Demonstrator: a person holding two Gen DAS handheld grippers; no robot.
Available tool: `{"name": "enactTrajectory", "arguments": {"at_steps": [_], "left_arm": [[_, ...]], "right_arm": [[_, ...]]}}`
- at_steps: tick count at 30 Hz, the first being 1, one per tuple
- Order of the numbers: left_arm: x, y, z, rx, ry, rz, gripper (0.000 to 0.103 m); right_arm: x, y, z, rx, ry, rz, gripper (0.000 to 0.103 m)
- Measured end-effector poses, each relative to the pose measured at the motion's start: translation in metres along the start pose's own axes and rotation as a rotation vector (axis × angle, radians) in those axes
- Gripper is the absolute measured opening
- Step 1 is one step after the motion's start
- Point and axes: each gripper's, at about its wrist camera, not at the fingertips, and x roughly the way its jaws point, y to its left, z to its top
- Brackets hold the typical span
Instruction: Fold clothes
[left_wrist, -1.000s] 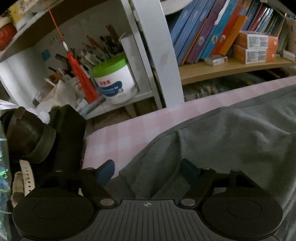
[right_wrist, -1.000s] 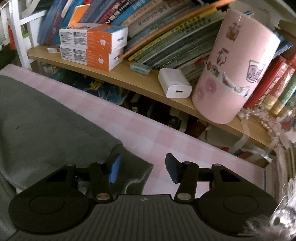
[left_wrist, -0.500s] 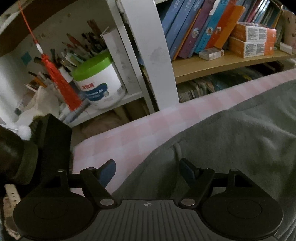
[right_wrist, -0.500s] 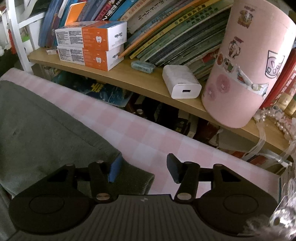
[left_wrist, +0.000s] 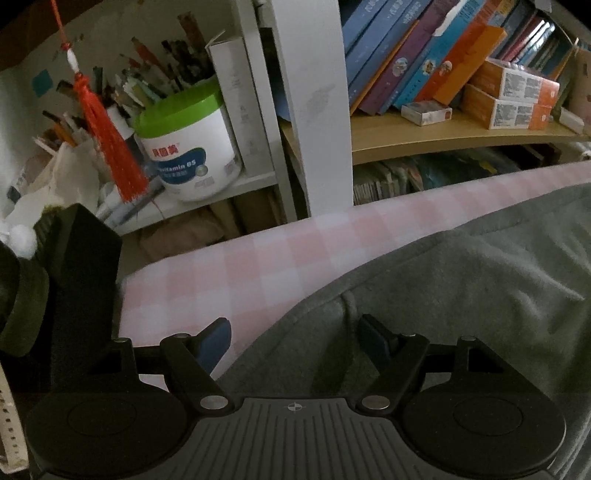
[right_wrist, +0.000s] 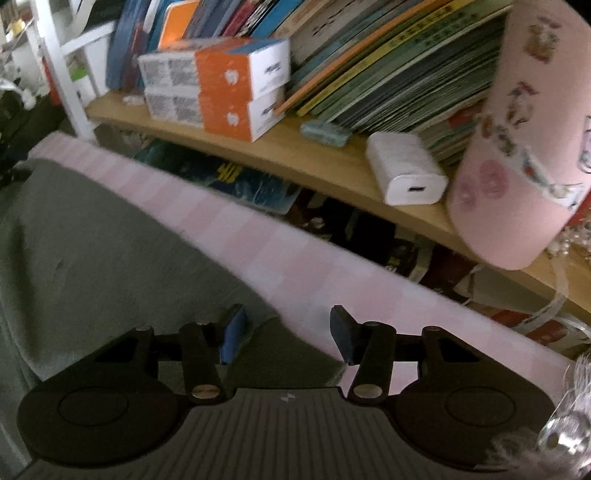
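A pink checked tablecloth (left_wrist: 280, 266) covers the table, and a grey garment (left_wrist: 461, 295) lies flat on it. The left gripper (left_wrist: 295, 338) hangs spread over the garment's corner, nothing pinched. The right gripper (right_wrist: 286, 330) stands spread astride its other corner, pads clear.

A home study corner: crammed bookshelves (left_wrist: 436, 133), pen tub (left_wrist: 188, 147), pink-checked tablecloth (left_wrist: 258, 273).
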Motion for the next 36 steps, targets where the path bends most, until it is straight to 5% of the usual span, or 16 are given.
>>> {"name": "enactTrajectory", "arguments": {"at_steps": [6,9,11,14,16,19,27,36], "left_arm": [[0.003,0.009,-0.003,-0.076,0.023,-0.057,0.071],[0.002,0.007,-0.004,-0.094,0.029,-0.086,0.057],[-0.001,0.001,-0.003,-0.082,0.029,-0.089,0.037],[-0.004,-0.008,-0.003,-0.064,0.028,-0.093,0.017],[-0.008,-0.013,0.002,-0.022,0.026,0.002,0.012],[-0.030,-0.015,0.007,-0.035,-0.056,0.091,0.011],[-0.118,-0.028,-0.022,0.004,-0.253,0.104,0.011],[-0.219,-0.057,-0.105,-0.010,-0.404,0.062,0.011]], "right_arm": [[-0.001,0.002,-0.005,-0.006,0.015,0.032,0.043],[-0.002,0.002,-0.006,0.009,0.018,0.036,0.025],[-0.004,0.005,-0.008,0.012,0.016,0.020,0.019],[-0.010,0.019,-0.007,-0.013,-0.025,-0.086,0.014],[-0.021,0.031,-0.002,-0.022,-0.117,-0.220,0.014],[-0.048,0.049,0.008,-0.034,-0.263,-0.283,0.013],[-0.106,0.078,-0.019,-0.102,-0.391,-0.352,0.013],[-0.190,0.130,-0.126,-0.169,-0.502,-0.302,0.014]]}}
